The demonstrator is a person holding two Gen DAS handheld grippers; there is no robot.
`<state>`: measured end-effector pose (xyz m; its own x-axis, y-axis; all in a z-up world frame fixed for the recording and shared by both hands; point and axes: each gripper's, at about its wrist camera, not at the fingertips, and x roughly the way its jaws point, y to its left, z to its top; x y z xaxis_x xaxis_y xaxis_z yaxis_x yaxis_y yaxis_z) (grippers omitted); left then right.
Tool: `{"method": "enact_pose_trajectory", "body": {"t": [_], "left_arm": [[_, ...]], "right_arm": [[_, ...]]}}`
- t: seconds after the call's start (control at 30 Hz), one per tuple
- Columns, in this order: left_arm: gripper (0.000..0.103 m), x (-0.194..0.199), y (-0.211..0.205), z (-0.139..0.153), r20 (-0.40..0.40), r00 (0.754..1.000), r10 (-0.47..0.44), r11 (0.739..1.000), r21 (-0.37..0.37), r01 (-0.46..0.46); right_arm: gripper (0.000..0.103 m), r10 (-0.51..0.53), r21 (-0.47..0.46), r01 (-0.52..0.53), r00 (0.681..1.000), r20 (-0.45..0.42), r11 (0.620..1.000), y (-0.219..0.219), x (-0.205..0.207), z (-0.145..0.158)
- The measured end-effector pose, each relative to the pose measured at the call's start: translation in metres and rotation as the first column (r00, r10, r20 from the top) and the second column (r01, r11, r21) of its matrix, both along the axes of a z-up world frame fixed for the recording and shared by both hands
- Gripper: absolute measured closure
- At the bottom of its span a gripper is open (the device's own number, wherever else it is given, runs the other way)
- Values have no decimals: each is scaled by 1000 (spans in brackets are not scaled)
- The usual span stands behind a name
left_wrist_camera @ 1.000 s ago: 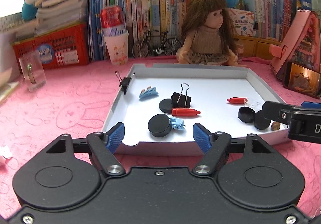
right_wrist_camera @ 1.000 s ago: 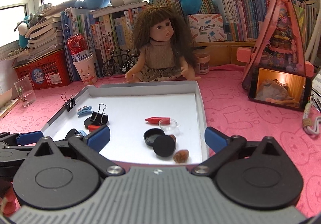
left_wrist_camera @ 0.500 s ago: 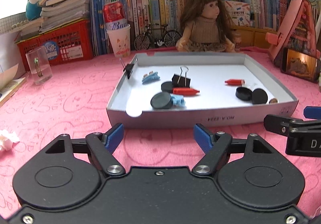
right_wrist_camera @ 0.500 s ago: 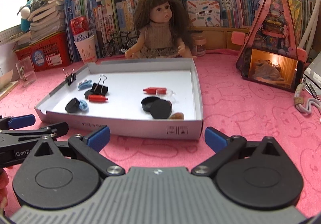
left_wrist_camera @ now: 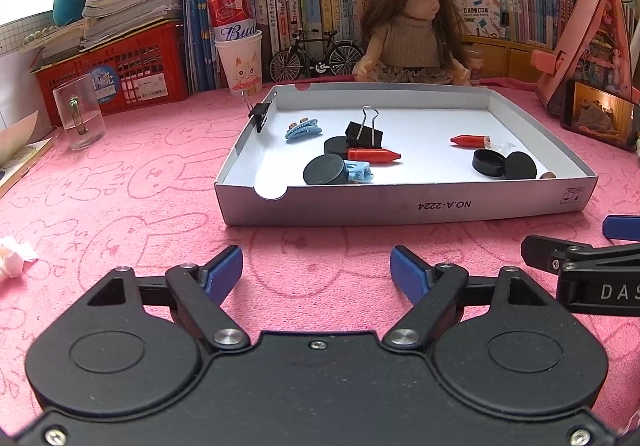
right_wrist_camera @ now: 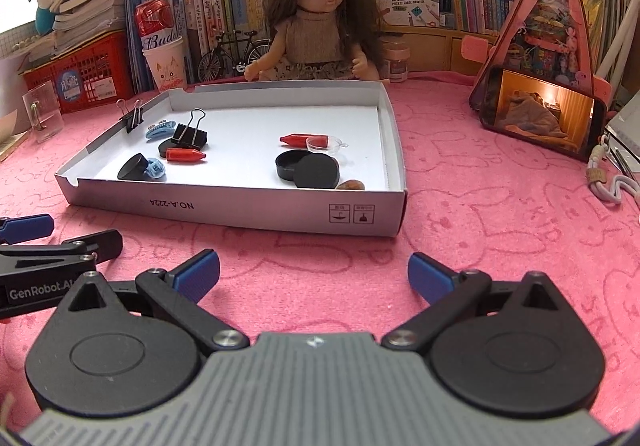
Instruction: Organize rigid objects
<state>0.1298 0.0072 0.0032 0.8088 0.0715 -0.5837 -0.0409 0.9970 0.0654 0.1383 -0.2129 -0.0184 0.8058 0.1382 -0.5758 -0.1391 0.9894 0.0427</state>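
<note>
A white cardboard tray (left_wrist_camera: 400, 204) (right_wrist_camera: 240, 206) sits on the pink cloth ahead of both grippers. It holds black round lids (left_wrist_camera: 324, 171) (right_wrist_camera: 316, 173), two red crayon-like caps (left_wrist_camera: 373, 155) (right_wrist_camera: 185, 155), blue hair clips (left_wrist_camera: 303, 128) (right_wrist_camera: 160, 128), a black binder clip (left_wrist_camera: 363, 133) (right_wrist_camera: 189, 135), a small clear cup (right_wrist_camera: 325, 144) and a brown pebble (right_wrist_camera: 350, 185). Another binder clip (left_wrist_camera: 259, 112) (right_wrist_camera: 131, 117) grips the tray's left wall. My left gripper (left_wrist_camera: 316, 278) is open and empty, short of the tray. My right gripper (right_wrist_camera: 314, 278) is open and empty too.
A doll (left_wrist_camera: 412, 30), toy bicycle (left_wrist_camera: 316, 56), paper cup with a can (left_wrist_camera: 240, 58), red basket (left_wrist_camera: 116, 74) and books stand behind the tray. A glass (left_wrist_camera: 78, 116) stands left. A pink toy house with a phone (right_wrist_camera: 540, 114) stands right. Crumpled paper (left_wrist_camera: 14, 260) lies left.
Both grippers have pulled back from over the tray toward me; the tray now lies farther ahead with its front wall in full view. Both stay open and empty.
</note>
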Motion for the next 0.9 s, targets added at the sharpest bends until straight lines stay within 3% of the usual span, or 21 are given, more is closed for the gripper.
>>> {"method": "enact_pose_trajectory", "body": {"t": [0.9], "left_arm": [[10, 4, 12, -3, -21, 1000, 20, 998, -59, -22]], "right_arm": [[0, -9, -55, 9, 1000, -10, 998, 6, 2, -2]]}}
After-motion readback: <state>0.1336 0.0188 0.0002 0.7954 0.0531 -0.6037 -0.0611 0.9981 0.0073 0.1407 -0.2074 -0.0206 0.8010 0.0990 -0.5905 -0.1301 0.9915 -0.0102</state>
